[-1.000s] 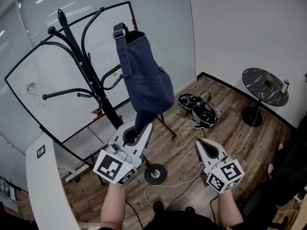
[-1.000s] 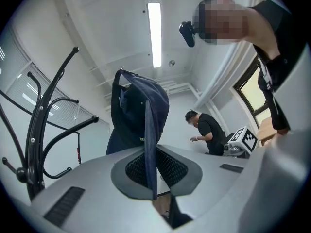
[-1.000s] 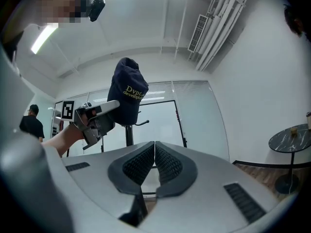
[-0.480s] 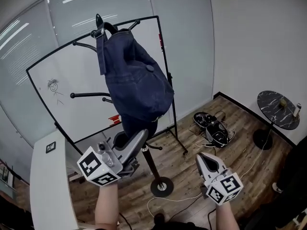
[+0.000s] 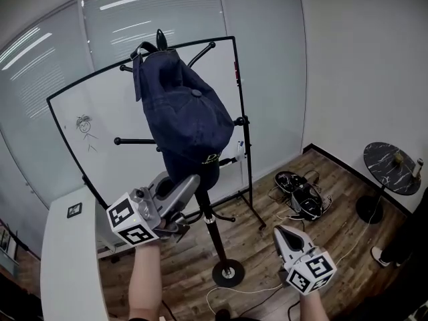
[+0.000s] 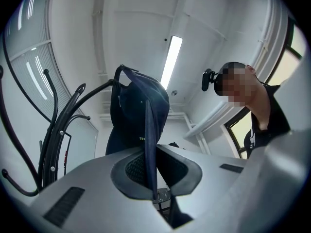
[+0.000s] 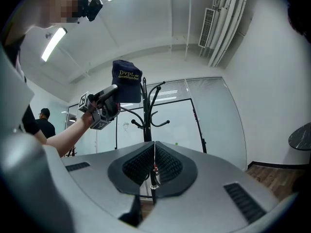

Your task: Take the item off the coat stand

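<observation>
A navy cap (image 5: pixel 184 122) with yellow print stands upright above my left gripper (image 5: pixel 190 186), which is shut on its brim. In the left gripper view the thin brim edge (image 6: pixel 149 149) runs down between the closed pads. The black coat stand (image 5: pixel 212 236) rises right behind the cap, its top hooks (image 5: pixel 200 51) showing beside the crown. From the right gripper view the cap (image 7: pixel 127 86) sits just left of the stand's top (image 7: pixel 147 98); I cannot tell whether they touch. My right gripper (image 5: pixel 284 233) hangs low at the right, shut and holding nothing.
A whiteboard (image 5: pixel 87 152) on a black frame stands behind the stand. A white tabletop (image 5: pixel 67 259) runs along the left. Shoes and cables (image 5: pixel 301 196) lie on the wood floor, and a round dark side table (image 5: pixel 394 166) stands at the right. A person (image 7: pixel 44 123) stands far off.
My left gripper has lifted the cap higher, from right of the stand's hooks to in front of its top. The head view has tilted up. My right gripper has stayed low.
</observation>
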A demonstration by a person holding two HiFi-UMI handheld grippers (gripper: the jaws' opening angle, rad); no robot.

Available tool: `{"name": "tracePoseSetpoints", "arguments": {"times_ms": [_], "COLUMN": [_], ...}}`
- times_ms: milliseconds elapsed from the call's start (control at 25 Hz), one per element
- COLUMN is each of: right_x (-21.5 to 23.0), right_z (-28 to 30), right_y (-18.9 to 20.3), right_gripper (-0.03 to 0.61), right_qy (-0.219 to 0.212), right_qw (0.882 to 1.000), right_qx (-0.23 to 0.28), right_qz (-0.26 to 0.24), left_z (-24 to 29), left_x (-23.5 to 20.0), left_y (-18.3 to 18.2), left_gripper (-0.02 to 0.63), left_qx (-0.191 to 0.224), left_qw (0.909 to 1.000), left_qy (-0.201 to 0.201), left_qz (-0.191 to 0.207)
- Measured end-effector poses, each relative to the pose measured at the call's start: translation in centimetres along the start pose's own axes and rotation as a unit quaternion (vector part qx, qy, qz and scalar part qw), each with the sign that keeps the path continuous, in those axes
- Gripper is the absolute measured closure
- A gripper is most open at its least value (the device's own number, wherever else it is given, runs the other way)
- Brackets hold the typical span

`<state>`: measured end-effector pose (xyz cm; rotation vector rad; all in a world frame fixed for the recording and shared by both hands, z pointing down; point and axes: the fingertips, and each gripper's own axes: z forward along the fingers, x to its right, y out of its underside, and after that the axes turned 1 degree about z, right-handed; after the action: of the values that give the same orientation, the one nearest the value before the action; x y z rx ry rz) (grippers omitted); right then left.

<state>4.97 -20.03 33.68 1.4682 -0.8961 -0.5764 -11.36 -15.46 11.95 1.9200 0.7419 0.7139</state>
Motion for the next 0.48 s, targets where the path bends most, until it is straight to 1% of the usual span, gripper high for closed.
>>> {"name": "tracePoseSetpoints", "arguments": {"times_ms": [200, 320, 400, 480], "right_x": [-0.49, -0.60, -0.49, -0.47], "right_z": [0.22, 0.21, 0.13, -0.06], "right_y": [0.43, 0.45, 0.51, 0.71], "right_gripper": [0.548, 0.548, 0.548, 0.548], "right_qy": [0.005, 0.008, 0.011, 0.013], "right_qw": [1.000, 1.000, 1.000, 1.000], "right_qx": [-0.001, 0.001, 0.001, 0.000], "right_qz": [-0.002, -0.003, -0.004, -0.003], "left_z": [-0.05, 0.00, 0.12, 0.13], "left_x": [-0.44, -0.29, -0.41, -0.85], "left_y": [0.14, -0.12, -0.16, -0.01], "left_gripper": [0.583, 0.583, 0.583, 0.583], "left_qx": [-0.009, -0.012, -0.010, -0.008], "left_qw": [0.9999, 0.9994, 0.9995, 0.9998], "left_qy": [0.009, 0.016, 0.018, 0.016], "left_qz": [0.012, 0.028, 0.022, 0.007]}}
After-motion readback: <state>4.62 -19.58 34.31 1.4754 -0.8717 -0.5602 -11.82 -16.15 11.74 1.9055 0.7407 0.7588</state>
